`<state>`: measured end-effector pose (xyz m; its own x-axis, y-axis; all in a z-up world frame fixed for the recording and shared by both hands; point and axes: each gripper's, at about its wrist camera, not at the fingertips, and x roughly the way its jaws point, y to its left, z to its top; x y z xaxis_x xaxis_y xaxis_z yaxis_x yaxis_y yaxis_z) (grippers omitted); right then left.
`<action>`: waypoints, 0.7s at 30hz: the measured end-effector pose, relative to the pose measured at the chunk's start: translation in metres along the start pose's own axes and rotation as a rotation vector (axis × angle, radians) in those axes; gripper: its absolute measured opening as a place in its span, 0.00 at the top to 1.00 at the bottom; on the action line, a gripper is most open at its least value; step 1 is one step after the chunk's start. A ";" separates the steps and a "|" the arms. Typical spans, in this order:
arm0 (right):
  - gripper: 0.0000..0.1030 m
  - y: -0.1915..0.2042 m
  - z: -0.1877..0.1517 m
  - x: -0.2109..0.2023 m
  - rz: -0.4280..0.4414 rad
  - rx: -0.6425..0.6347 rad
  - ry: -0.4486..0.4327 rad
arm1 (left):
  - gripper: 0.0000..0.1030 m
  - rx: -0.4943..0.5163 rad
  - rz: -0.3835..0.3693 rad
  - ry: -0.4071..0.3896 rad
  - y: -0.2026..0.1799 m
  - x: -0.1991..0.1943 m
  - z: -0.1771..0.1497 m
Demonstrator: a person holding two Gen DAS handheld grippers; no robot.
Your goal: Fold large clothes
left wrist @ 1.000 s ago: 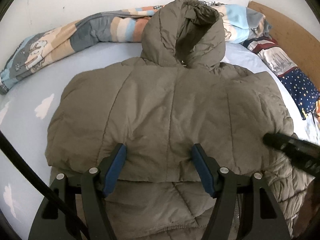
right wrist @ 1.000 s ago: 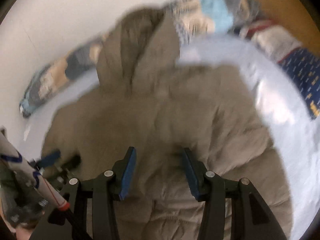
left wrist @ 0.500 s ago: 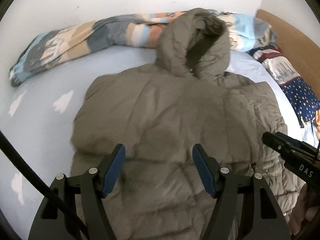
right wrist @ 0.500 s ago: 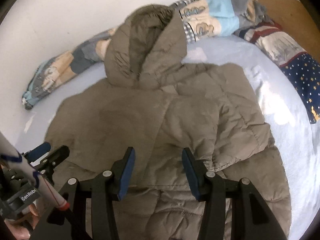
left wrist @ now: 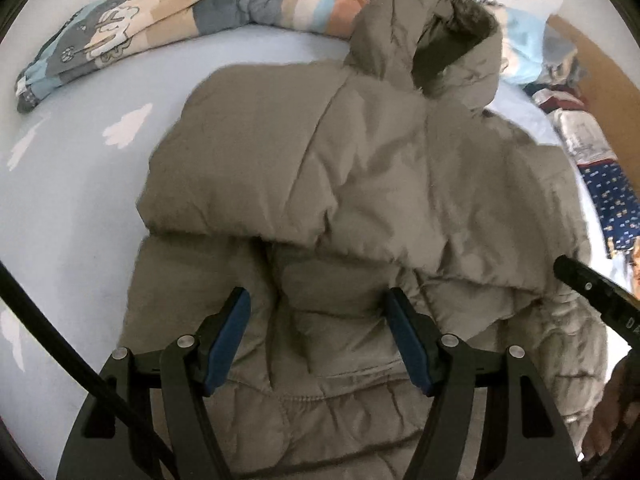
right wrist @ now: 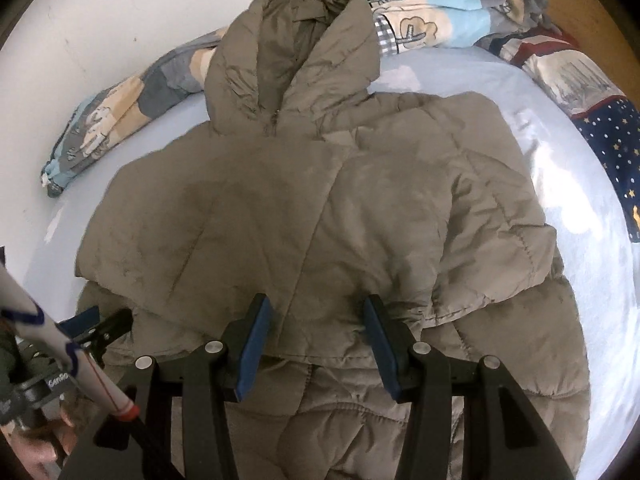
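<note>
On bed (right wrist: 460, 76) — one jacket (right wrist: 320, 208), two grippers (left wrist: 318, 336) (right wrist: 316, 332).

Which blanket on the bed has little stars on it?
The dark navy blue blanket at the bed's right edge has stars. The pastel patchwork cartoon quilt along the white wall shows only cartoon drawings and colour blocks.

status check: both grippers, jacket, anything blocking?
Left gripper open, empty, over the jacket. Right gripper open, empty, over it too. Jacket lies on the bed, sleeves folded in, hood flat. Blanket by the wall, clear of it.
</note>
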<state>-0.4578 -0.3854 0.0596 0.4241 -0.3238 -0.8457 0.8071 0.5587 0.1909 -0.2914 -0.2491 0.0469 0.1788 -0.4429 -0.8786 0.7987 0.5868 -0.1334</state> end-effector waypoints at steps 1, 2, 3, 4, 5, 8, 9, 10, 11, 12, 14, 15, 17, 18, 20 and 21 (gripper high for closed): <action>0.48 -0.002 0.002 -0.005 0.020 0.003 -0.004 | 0.33 0.000 -0.015 -0.008 0.003 -0.008 0.001; 0.47 -0.004 0.002 -0.008 0.034 0.009 -0.007 | 0.33 0.001 -0.026 -0.020 0.007 -0.016 0.000; 0.45 -0.009 0.003 -0.014 0.050 0.020 -0.013 | 0.33 0.003 -0.024 -0.034 0.010 -0.027 -0.002; 0.42 -0.014 0.002 -0.019 0.057 0.030 -0.017 | 0.33 0.000 -0.015 -0.045 0.016 -0.035 -0.006; 0.42 -0.022 0.000 -0.026 0.060 0.041 -0.022 | 0.33 -0.011 -0.002 -0.058 0.026 -0.046 -0.014; 0.42 -0.045 -0.012 -0.044 0.034 0.056 -0.027 | 0.31 -0.045 0.016 -0.056 0.052 -0.065 -0.042; 0.42 -0.053 -0.019 -0.051 0.015 0.055 -0.030 | 0.30 -0.071 0.026 -0.051 0.066 -0.071 -0.059; 0.42 -0.062 -0.026 -0.058 -0.006 0.055 -0.033 | 0.29 -0.096 0.035 -0.039 0.079 -0.075 -0.076; 0.42 -0.073 -0.037 -0.065 -0.030 0.053 -0.034 | 0.29 -0.120 0.045 -0.019 0.092 -0.077 -0.093; 0.42 -0.084 -0.047 -0.074 -0.050 0.051 -0.034 | 0.29 -0.143 0.057 0.003 0.106 -0.079 -0.112; 0.41 -0.105 -0.066 -0.089 -0.081 0.061 -0.035 | 0.29 -0.185 0.061 0.033 0.128 -0.083 -0.149; 0.39 -0.116 -0.076 -0.096 -0.091 0.073 -0.032 | 0.29 -0.200 0.053 0.045 0.134 -0.084 -0.163; 0.35 -0.137 -0.094 -0.109 -0.094 0.107 -0.026 | 0.29 -0.232 0.032 0.055 0.147 -0.087 -0.192; 0.33 -0.147 -0.103 -0.116 -0.090 0.130 -0.021 | 0.29 -0.240 0.025 0.046 0.150 -0.089 -0.199; 0.33 -0.165 -0.124 -0.129 -0.064 0.185 -0.003 | 0.30 -0.267 -0.042 0.054 0.153 -0.088 -0.209; 0.33 -0.171 -0.135 -0.136 -0.039 0.212 0.000 | 0.30 -0.277 -0.105 0.065 0.151 -0.085 -0.212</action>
<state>-0.7089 -0.3339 0.0749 0.3907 -0.3424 -0.8545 0.8914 0.3724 0.2584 -0.3078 0.0210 0.0038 0.0590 -0.4722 -0.8795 0.6220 0.7065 -0.3376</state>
